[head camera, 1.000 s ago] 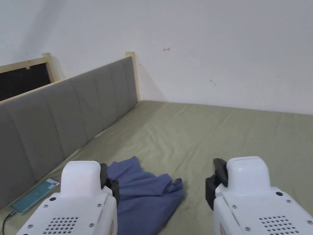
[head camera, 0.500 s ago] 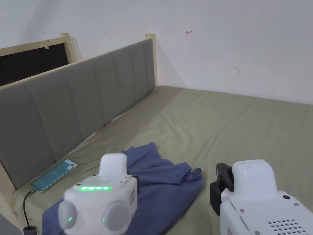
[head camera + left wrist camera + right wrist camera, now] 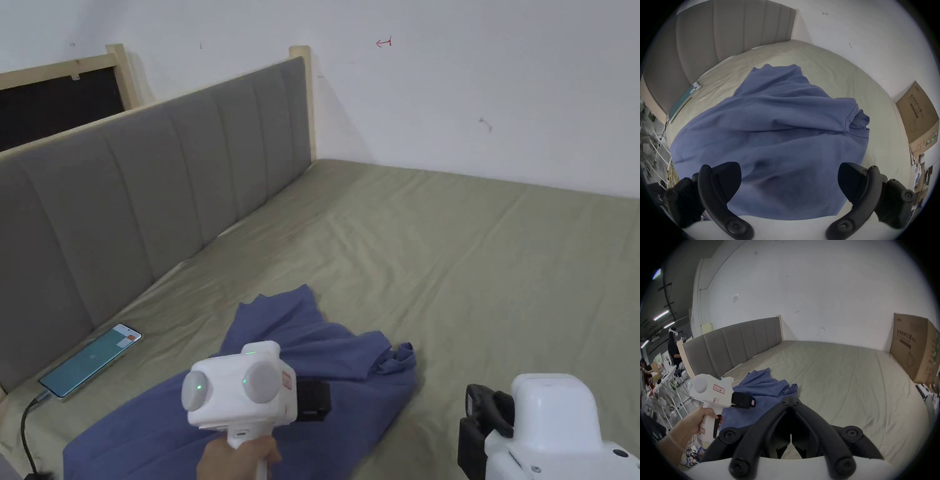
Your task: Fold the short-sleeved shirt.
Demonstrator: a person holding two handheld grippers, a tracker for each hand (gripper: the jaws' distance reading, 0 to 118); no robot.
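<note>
Lowered since before, left tool [image 3: 789, 183] (jaws spread) hovers over shirt [image 3: 778, 126].

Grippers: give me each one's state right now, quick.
Left gripper: open, above the blue shirt, holding nothing.
Right gripper: shut, holding nothing.

The short-sleeved shirt [image 3: 350, 400] [image 3: 778, 129] [image 3: 763, 389] was plain blue and lay unfolded in a loose, wrinkled heap on the olive-green sheet. Its broad lower part spread flat toward the near edge of the bed, while 1 corner pointed toward the far wall. At its right side the cloth bunched into a small crumpled knot beside a stitched hem.
</note>
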